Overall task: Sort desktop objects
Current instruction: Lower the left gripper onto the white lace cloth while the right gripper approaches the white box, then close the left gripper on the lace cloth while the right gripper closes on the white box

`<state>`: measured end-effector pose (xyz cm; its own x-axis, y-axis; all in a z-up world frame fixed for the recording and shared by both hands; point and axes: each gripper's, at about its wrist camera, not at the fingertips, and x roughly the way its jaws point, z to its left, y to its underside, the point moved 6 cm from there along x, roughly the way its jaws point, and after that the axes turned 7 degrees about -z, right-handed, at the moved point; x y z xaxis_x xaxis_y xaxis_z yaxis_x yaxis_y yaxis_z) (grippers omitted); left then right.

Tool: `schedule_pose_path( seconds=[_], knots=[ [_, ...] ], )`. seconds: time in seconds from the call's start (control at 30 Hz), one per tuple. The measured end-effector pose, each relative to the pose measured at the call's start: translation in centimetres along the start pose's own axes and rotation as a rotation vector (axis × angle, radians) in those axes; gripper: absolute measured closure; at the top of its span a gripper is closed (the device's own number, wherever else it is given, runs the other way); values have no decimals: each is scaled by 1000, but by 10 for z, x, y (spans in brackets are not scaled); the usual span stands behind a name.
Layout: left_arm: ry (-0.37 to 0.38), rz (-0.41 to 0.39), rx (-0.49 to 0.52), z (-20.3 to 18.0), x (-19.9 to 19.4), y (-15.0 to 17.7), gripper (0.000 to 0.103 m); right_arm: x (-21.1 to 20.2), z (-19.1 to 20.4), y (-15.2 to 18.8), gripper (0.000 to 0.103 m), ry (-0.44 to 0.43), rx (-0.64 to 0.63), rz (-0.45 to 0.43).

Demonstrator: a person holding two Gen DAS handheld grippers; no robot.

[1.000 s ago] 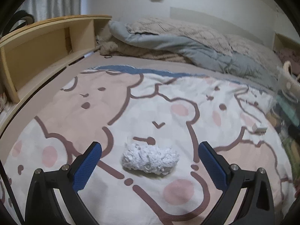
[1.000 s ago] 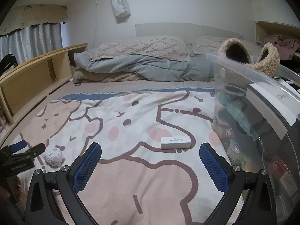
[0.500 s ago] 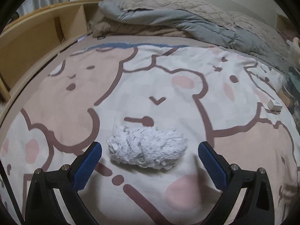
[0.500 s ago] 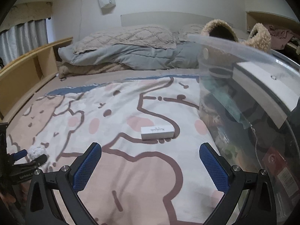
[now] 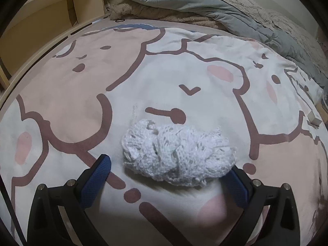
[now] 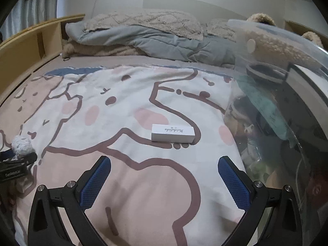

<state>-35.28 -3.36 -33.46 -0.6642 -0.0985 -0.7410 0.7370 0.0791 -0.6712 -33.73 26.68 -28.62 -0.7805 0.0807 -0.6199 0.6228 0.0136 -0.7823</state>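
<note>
A crumpled white knitted cloth (image 5: 178,153) lies on the bear-print blanket (image 5: 184,71). My left gripper (image 5: 168,176) is open, its blue pads on either side of the cloth's near edge; the right pad is partly hidden behind the cloth. The cloth also shows in the right wrist view (image 6: 21,145), far left, beside the left gripper's tip (image 6: 18,160). My right gripper (image 6: 164,180) is open and empty above the blanket. A small white box (image 6: 173,133) lies ahead of it. A clear plastic bin (image 6: 276,112) holding several items stands to the right.
Grey and beige quilts and pillows (image 6: 143,34) are piled at the head of the bed. A wooden shelf (image 5: 51,20) runs along the left side. The white box shows small at the right edge in the left wrist view (image 5: 313,120).
My left gripper has moved forward and down until the cloth sits between its pads. My right gripper has moved closer to the white box and the bin.
</note>
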Motion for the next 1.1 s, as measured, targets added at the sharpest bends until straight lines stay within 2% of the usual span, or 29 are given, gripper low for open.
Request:
schedule_pose_path(
  seconds=[0.17,0.4,0.6,0.73,0.87,0.9,0.93,1.03,1.1],
  knots=[
    [-8,9,9,0,2,-1,0,13,-8,-5,0,-34,71,37],
    [-12,13,14,0,2,-1,0,37,-12,-21,0,23,11,-18],
    [-18,13,20,0,3,-2,0,66,-16,-16,0,20,4,27],
    [-33,9,33,-2,3,-1,0,75,-17,-12,0,9,17,64],
    [-33,9,32,-3,3,-1,0,74,-16,-12,0,6,20,59],
    [-33,9,32,-3,3,-1,0,73,-15,-12,6,3,17,54],
    [-33,9,32,-3,3,-1,0,74,-15,-13,16,2,15,53],
    [-33,9,32,-3,3,-1,0,74,-16,-12,31,12,19,58],
    [-33,9,32,-3,3,-1,0,75,-17,-11,36,14,22,62]
  ],
)
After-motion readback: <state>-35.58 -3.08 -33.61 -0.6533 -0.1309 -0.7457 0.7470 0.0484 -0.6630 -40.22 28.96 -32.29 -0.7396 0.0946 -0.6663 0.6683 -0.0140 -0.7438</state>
